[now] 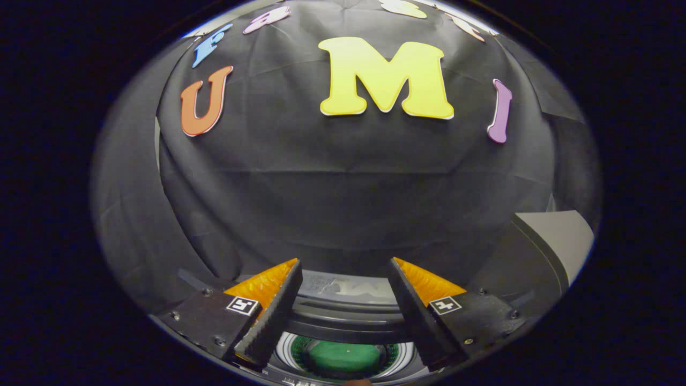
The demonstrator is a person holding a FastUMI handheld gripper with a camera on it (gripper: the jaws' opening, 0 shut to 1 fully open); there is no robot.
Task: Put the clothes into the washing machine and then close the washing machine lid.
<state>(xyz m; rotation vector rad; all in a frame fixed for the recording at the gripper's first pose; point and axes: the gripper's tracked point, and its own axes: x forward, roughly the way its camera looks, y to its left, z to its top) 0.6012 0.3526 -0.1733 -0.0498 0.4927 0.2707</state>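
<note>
Tool (345,279) fingers spread and holding nothing above the open washing machine drum (343,343); green clothes (345,358) lie inside (loading looks done), raised lid (557,241) not yet closed

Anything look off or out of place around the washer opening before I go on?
Nothing stands out. The gripper is open and holds nothing, above the washing machine. A green item lies down inside the drum, between the fingers. The raised lid stands to the right, not yet closed. No spill or damage shows.
</note>
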